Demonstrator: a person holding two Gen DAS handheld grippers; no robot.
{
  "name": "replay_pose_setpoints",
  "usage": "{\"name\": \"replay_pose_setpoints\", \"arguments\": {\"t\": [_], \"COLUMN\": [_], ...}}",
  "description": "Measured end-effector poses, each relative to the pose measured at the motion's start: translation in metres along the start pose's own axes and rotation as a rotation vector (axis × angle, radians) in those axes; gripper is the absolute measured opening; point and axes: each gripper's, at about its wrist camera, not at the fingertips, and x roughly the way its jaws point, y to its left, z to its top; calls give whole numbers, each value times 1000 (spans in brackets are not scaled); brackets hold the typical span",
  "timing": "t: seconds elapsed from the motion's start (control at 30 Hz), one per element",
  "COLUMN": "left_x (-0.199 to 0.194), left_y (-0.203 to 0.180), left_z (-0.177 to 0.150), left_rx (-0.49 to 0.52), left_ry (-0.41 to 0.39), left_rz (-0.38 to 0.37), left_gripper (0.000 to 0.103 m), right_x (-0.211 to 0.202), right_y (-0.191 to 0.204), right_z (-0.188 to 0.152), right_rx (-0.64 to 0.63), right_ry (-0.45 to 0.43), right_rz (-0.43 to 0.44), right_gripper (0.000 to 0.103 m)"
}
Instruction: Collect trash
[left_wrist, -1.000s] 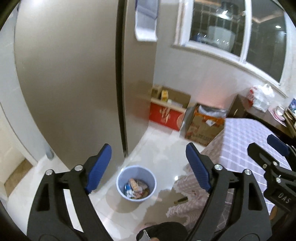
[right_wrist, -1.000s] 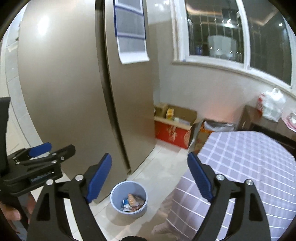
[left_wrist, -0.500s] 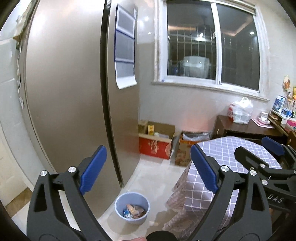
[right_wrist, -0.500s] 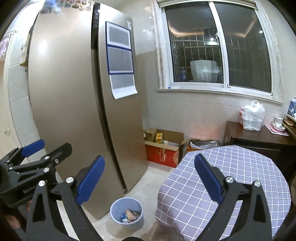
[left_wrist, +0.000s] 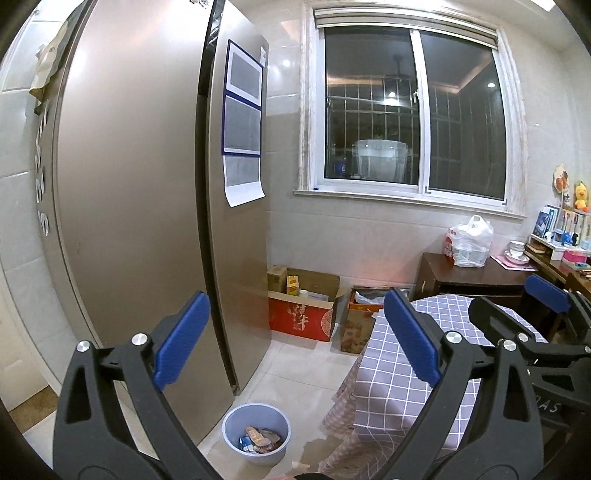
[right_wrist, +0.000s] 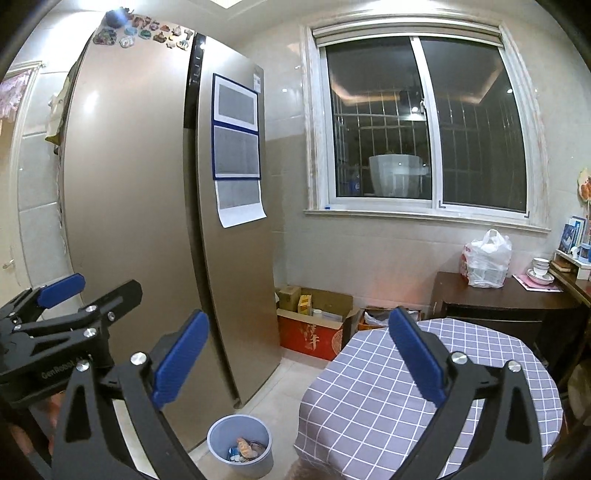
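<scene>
Right now both tools stand released and empty: the left tool (left_wrist: 293, 345) and the right tool (right_wrist: 297, 347) each have their blue pads spread wide with only air between them, both raised well above the floor.

The task's thing is the trash (left_wrist: 260, 437) lying in a pale blue bin (left_wrist: 236, 424), which sits on the tiled floor at about six o'clock in both wrist views, just beside the lower corner of the tall bronze fridge (left_wrist: 129, 221) and near the hanging edge of the checked cloth on the counter (right_wrist: 369, 387). No loose litter shows on the cloth or on the visible floor.

By the look of it, the trash is light, crumpled packaging: soft, crinkly, likely slippery on its printed faces. A piece would best be pinched across a folded ridge or bunched edge, not a flat face. The bin itself is probably thin, stiff plastic and light; its rim is the place to take hold, one pad inside and one outside.

As for looks, the trash is a small jumble of wrappers in orange, tan, white and blue, covering only the bottom of the bin. Single pieces are too small to tell apart. The bin is round, open-topped and slightly tapered.
</scene>
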Motion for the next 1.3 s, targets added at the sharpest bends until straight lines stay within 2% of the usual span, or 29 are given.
{"name": "replay_pose_setpoints", "arguments": {"t": [0.33,1.3], "left_x": [5,14], "left_y": [-5,-8], "left_z": [-6,-10], "left_rx": [24,29], "left_ry": [4,37], "left_rz": [23,19], "left_gripper": [93,93], "right_x": [8,19], "right_y": [-2,-8], "right_z": [-2,-10], "right_rx": [8,31], "right_ry": [17,48], "right_rz": [7,19], "right_gripper": [96,96]}}
